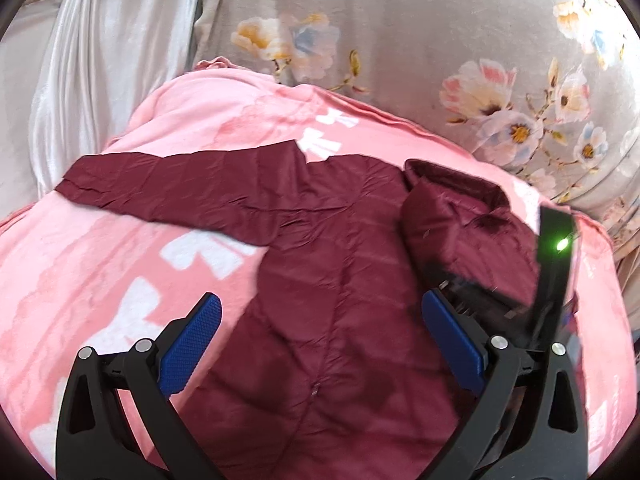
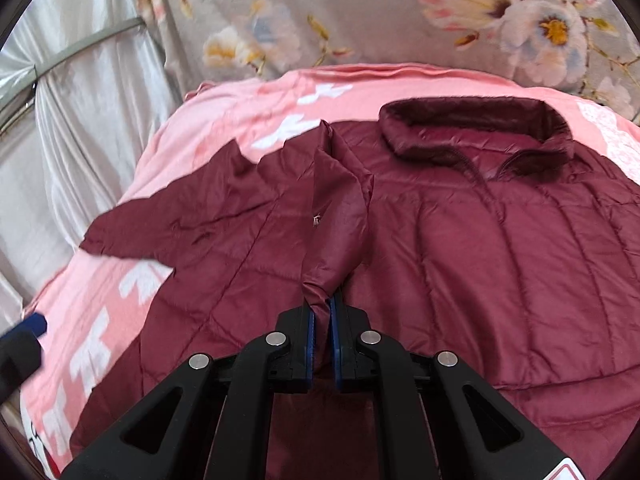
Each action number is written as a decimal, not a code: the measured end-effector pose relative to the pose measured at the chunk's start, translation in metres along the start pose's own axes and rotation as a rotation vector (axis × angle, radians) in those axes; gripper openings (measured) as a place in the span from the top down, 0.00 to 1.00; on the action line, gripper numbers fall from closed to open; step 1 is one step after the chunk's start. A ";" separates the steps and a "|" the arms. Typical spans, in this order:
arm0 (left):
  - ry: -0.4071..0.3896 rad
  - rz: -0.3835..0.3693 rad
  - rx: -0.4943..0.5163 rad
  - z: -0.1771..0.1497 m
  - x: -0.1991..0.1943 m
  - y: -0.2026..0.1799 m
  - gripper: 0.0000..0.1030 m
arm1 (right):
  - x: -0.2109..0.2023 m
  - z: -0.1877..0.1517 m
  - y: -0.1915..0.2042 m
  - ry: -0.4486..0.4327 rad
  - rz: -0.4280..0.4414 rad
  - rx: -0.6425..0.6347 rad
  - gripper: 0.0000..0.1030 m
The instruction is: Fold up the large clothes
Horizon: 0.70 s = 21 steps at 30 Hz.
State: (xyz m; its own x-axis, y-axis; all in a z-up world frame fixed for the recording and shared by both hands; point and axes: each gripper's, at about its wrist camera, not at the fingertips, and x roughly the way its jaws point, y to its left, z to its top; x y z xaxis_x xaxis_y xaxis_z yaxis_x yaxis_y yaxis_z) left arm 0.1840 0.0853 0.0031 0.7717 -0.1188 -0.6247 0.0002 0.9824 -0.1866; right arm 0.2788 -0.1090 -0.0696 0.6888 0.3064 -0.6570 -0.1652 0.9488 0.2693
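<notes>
Your maroon quilted jacket (image 2: 500, 248) lies spread across a pink blanket (image 2: 224, 120) on the bed, collar (image 2: 472, 128) toward the far edge and zip front facing up, as your right gripper (image 2: 322, 320) pinches a bunched fold of the jacket's fabric (image 2: 340, 216) between its blue pads, jaws all but closed on the cloth. In the left wrist view your left gripper (image 1: 320, 320) hangs above the jacket's lower body with its jaws spread wide and nothing between its blue pads (image 1: 192, 344); the right tool shows there as a dark shape with a green light (image 1: 562, 245) beside the collar. One sleeve (image 1: 180, 184) stretches out flat to the left over the blanket, ending short of the blanket's edge. White block shapes (image 1: 208, 252) are printed on the pink blanket, but they are too broken up by the jacket to read as words, and no label shows on the jacket itself. Pink blanket lies bare to the left of the jacket and along its far side; beyond the far edge rises a grey floral fabric (image 1: 400, 32), and a pale satin curtain (image 2: 88, 120) hangs at the left, well apart from both tools
</notes>
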 end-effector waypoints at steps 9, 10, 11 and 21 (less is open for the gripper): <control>0.060 -0.062 -0.095 0.017 0.025 -0.002 0.05 | -0.006 -0.012 0.003 0.100 0.065 -0.031 0.55; 0.071 -0.073 -0.105 0.018 0.028 -0.001 0.05 | -0.021 -0.017 0.000 0.077 0.068 -0.024 0.54; 0.091 -0.096 -0.124 0.019 0.036 -0.001 0.05 | -0.037 -0.022 -0.005 0.053 0.063 -0.012 0.54; 0.315 -0.181 -0.257 0.004 0.125 -0.007 0.06 | -0.136 -0.076 -0.178 -0.092 -0.137 0.463 0.53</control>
State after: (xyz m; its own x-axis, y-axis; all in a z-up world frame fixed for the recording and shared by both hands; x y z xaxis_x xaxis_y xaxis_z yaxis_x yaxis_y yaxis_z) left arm 0.2832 0.0637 -0.0706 0.5427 -0.3626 -0.7576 -0.0717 0.8787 -0.4719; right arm 0.1606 -0.3135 -0.0814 0.7449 0.1534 -0.6493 0.2481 0.8397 0.4830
